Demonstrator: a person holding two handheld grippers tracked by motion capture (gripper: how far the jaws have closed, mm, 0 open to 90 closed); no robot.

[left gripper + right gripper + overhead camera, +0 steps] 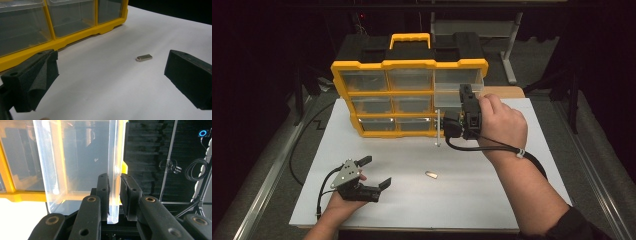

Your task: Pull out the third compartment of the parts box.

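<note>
My left gripper (374, 172) sits nearest, low at the left of the white table (512, 200), jaws spread wide and empty. Just right of it on the bare board lies a small silver metal piece (431, 174), apart from both jaws; in the left gripper view it lies between them, farther out (144, 57). Behind stands the yellow drawer organizer (409, 64). At its right column my right gripper (114, 192) is clamped on the front wall of a clear drawer (113, 170), which is pulled partway out (447, 94).
</note>
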